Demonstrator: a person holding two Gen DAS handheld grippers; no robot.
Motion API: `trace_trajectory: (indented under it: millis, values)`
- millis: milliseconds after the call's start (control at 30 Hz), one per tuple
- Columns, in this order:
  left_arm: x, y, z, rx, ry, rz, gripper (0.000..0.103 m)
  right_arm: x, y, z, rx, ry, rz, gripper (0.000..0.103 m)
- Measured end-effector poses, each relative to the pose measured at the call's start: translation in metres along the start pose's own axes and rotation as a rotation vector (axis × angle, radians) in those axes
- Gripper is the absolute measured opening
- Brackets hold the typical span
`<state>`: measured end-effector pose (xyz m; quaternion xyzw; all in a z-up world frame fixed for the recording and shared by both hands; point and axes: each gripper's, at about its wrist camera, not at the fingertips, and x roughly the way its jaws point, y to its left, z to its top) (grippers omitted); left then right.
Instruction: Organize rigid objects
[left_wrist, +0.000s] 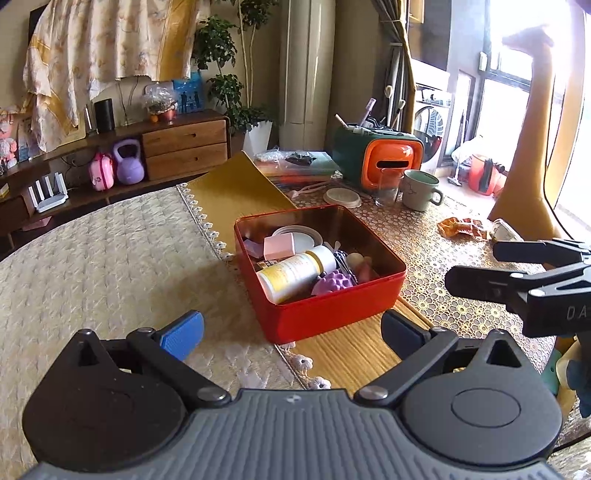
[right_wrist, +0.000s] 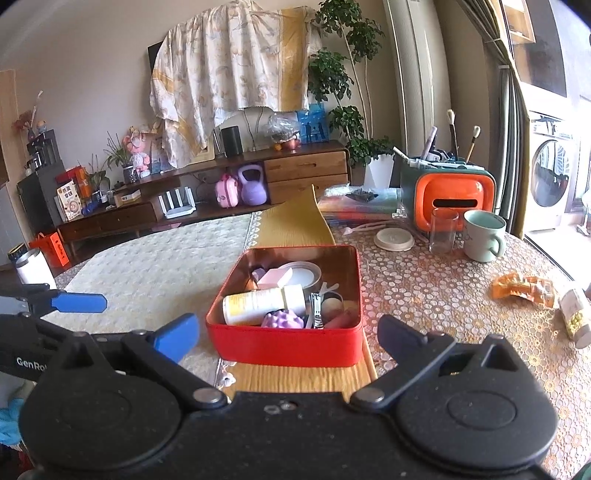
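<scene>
A red tin box (left_wrist: 325, 317) sits on the table where the cream cloth meets the yellow runner. In it lie a white bottle with a yellow label (left_wrist: 291, 275), a purple knobbly ball (left_wrist: 334, 282), a pink block (left_wrist: 279, 246), a round white lid (left_wrist: 304, 236) and a nail clipper (right_wrist: 317, 308). My left gripper (left_wrist: 291, 332) is open just short of the box's near corner, nothing between its fingers. My right gripper (right_wrist: 288, 338) is open in front of the red tin box (right_wrist: 288, 347), also holding nothing. Each gripper shows at the edge of the other's view.
Behind the box stand a green mug (right_wrist: 482, 236), a glass (right_wrist: 442, 230), a round beige lid (right_wrist: 394, 238) and an orange-and-green organiser (right_wrist: 452, 192). An orange wrapper (right_wrist: 524, 290) and a small bottle on its side (right_wrist: 574, 314) lie at the right. A person's arm (left_wrist: 532, 147) rises at the far right.
</scene>
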<state>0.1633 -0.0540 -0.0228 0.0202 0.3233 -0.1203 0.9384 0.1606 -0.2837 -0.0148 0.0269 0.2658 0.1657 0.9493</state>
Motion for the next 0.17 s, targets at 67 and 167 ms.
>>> trace_trajectory:
  millis: [67, 167]
  values:
    - [0.0004, 0.0012, 0.0001, -0.005, 0.0, 0.004, 0.103, 0.0009, -0.0007, -0.0006, 0.002, 0.003, -0.004, 0.103]
    - [0.0011, 0.0021, 0.0007, -0.01, 0.003, 0.002, 0.103, 0.0019, -0.0017, -0.0021, 0.004, 0.008, -0.009, 0.103]
